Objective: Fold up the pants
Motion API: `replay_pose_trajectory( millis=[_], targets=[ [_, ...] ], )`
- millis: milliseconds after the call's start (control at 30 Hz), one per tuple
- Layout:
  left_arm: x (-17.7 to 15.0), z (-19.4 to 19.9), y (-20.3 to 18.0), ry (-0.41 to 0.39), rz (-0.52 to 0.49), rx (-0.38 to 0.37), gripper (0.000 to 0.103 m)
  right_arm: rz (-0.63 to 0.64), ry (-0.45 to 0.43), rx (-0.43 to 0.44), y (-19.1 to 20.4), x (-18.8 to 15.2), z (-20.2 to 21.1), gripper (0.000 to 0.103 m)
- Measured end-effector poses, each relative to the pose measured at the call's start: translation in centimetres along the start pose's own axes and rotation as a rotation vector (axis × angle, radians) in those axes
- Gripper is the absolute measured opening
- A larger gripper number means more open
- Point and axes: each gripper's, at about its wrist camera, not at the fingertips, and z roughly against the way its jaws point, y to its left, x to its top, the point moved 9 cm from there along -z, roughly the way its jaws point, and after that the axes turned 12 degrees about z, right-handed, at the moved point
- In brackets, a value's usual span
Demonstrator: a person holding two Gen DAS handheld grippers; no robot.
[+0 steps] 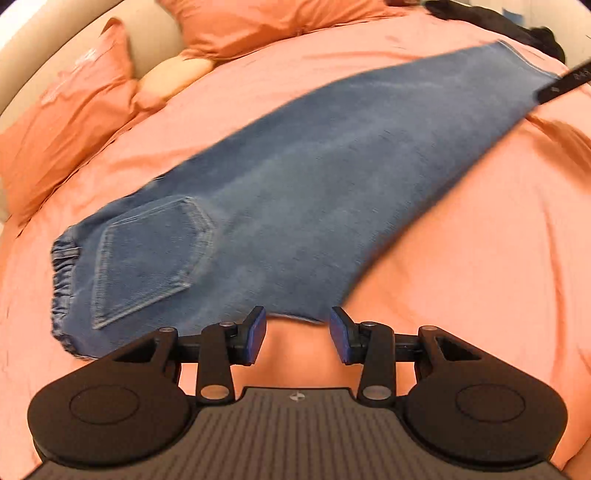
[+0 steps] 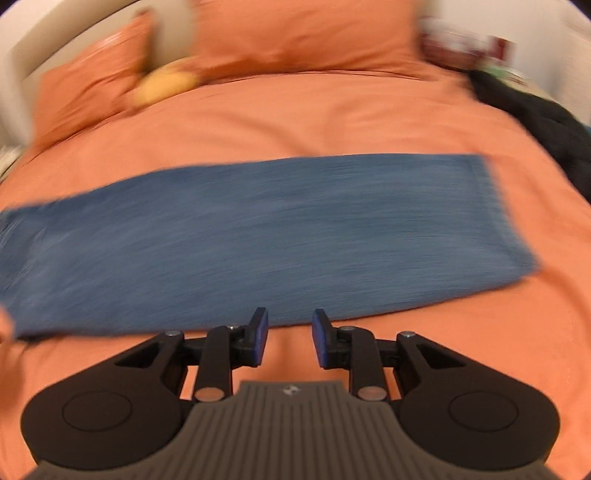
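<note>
While we look along our left gripper (image 1: 297, 334), its blue pads stand partly apart with nothing between them, only orange bedcover (image 1: 461, 295) showing in the gap. Just ahead of its fingertips lie the pants (image 1: 295, 206), blue denim folded lengthwise leg on leg, flat on the cover. Ahead and to the left of this gripper we see the back pocket (image 1: 151, 254) and the gathered waistband (image 1: 62, 266); the legs run away to the far right, where a dark bar (image 1: 561, 83) crosses the hem. Our right gripper (image 2: 290, 341) has its pads a narrower gap apart, also empty, just short of the near edge of the denim, which stretches across in front of it, hem to the right. Beyond lie orange pillows (image 2: 303, 33) and, far right, a black garment (image 2: 546, 122).
</note>
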Motion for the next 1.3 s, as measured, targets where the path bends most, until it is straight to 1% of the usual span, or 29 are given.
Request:
replay_pose_trajectory(
  millis=[100, 167, 233, 300, 367, 400, 433, 467, 533, 567, 600, 667, 700, 733, 767, 833, 900, 967, 1000, 1067, 1133, 1200, 1300],
  targets=[
    [-0.8, -1.6, -0.4, 0.011, 0.099, -0.043, 0.048, 0.101, 0.010, 0.057, 5.3, -0.3, -0.8, 0.022],
    [-1.0, -2.4, -0.4, 0.000, 0.187, -0.057, 0.048, 0.145, 0.021, 0.084, 8.1, -0.6, -1.3, 0.026],
    [-0.8, -3.2, 0.0, -0.009, 0.314, -0.083, 0.049, 0.182, 0.027, 0.101, 10.5, -0.9, -1.5, 0.029],
    [-0.6, -3.6, 0.6, -0.002, 0.452, -0.106, 0.053, 0.223, 0.036, 0.107, 12.2, -1.1, -1.9, 0.031],
    [0.0, -3.9, 1.4, -0.017, 0.544, -0.108, 0.052, 0.261, 0.052, 0.097, 13.2, -1.1, -2.4, 0.033],
    [0.4, -3.9, 1.9, -0.021, 0.582, -0.102, 0.046, 0.274, 0.060, 0.087, 13.4, -1.2, -2.6, 0.033],
    [0.7, -3.9, 2.3, -0.023, 0.617, -0.114, 0.043, 0.284, 0.068, 0.080, 13.3, -1.1, -2.9, 0.033],
    [1.1, -3.9, 2.8, -0.023, 0.640, -0.122, 0.037, 0.288, 0.074, 0.079, 13.5, -1.0, -3.0, 0.033],
    [2.3, -3.4, 3.1, -0.033, 0.627, -0.111, 0.029, 0.287, 0.080, 0.083, 13.5, -1.1, -3.0, 0.033],
    [3.0, -2.8, 3.2, -0.042, 0.600, -0.093, 0.023, 0.291, 0.076, 0.090, 13.6, -0.9, -2.9, 0.033],
    [3.6, -2.3, 3.1, -0.037, 0.556, -0.072, 0.020, 0.302, 0.069, 0.106, 14.1, -0.6, -3.2, 0.033],
    [4.5, -1.8, 2.7, 0.004, 0.444, -0.027, 0.018, 0.351, 0.044, 0.160, 15.5, -0.2, -3.1, 0.035],
    [4.8, -1.8, 2.6, 0.035, 0.399, -0.021, 0.018, 0.391, 0.028, 0.184, 16.5, 0.0, -3.0, 0.036],
    [4.7, -1.9, 2.5, 0.072, 0.365, -0.027, 0.018, 0.438, 0.010, 0.208, 17.7, 0.2, -2.8, 0.040],
    [4.6, -2.3, 2.5, 0.123, 0.334, -0.040, 0.017, 0.486, -0.006, 0.226, 18.8, 0.4, -2.9, 0.046],
    [4.0, -3.4, 2.5, 0.204, 0.328, -0.075, 0.017, 0.554, -0.023, 0.248, 20.8, 0.7, -3.3, 0.048],
    [3.2, -4.5, 2.6, 0.258, 0.328, -0.101, 0.017, 0.596, -0.020, 0.267, 22.3, 1.0, -4.2, 0.040],
    [2.6, -5.5, 2.5, 0.292, 0.338, -0.113, 0.017, 0.606, 0.004, 0.270, 23.1, 1.5, -5.5, 0.014],
    [2.2, -6.0, 2.4, 0.309, 0.341, -0.119, 0.017, 0.599, 0.016, 0.270, 23.2, 1.7, -6.1, 0.011],
    [1.9, -7.3, 2.4, 0.339, 0.350, -0.135, 0.018, 0.567, 0.021, 0.270, 23.3, 2.5, -7.0, 0.009],
    [1.5, -8.0, 2.4, 0.367, 0.349, -0.150, 0.018, 0.526, -0.001, 0.242, 22.9, 3.7, -7.6, 0.008],
    [1.7, -8.1, 2.4, 0.373, 0.342, -0.156, 0.018, 0.489, -0.010, 0.214, 22.4, 4.7, -8.1, 0.008],
    [2.5, -7.5, 2.7, 0.378, 0.333, -0.170, 0.018, 0.449, 0.012, 0.231, 22.0, 5.1, -8.5, 0.008]
  ],
)
